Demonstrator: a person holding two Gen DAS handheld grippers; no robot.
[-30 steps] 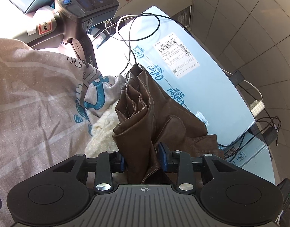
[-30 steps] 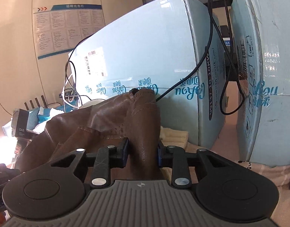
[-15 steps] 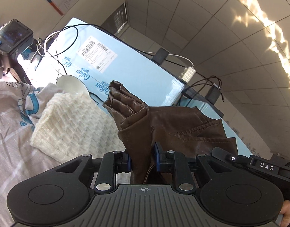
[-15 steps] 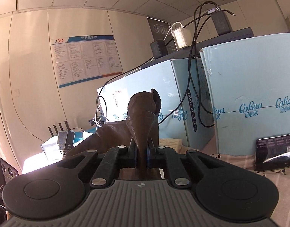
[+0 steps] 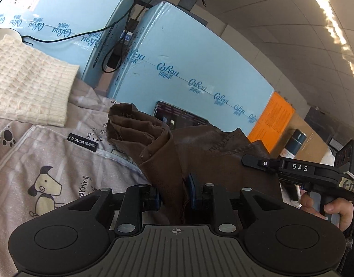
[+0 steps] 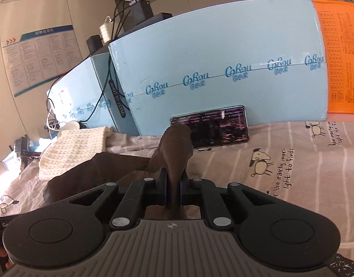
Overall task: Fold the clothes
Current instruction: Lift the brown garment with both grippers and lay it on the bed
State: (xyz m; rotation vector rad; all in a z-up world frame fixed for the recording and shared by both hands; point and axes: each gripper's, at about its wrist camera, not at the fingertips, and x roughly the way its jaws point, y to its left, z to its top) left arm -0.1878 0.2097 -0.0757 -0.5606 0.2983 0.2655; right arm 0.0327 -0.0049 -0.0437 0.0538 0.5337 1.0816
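Observation:
A brown leather-like garment [image 5: 209,152] hangs between my two grippers above the bed sheet. My left gripper [image 5: 173,195] is shut on a bunched fold of it, which sticks up past the fingers. My right gripper [image 6: 173,191] is shut on another bunched end of the same brown garment [image 6: 174,147]; the rest drapes down to the left in that view. The right gripper's body [image 5: 301,170] and the hand holding it show at the right of the left wrist view.
A cream knitted garment [image 5: 26,83] lies at the left on the dog-print sheet [image 5: 49,161]. Light blue cartons [image 6: 211,64] stand along the back. A phone [image 6: 213,127] leans against the carton. An orange sheet [image 6: 343,57] hangs at far right.
Both grippers have swung right with the brown garment held, from the left end near the first carton to in front of the second carton and phone; the cameras now tilt lower toward the sheet.

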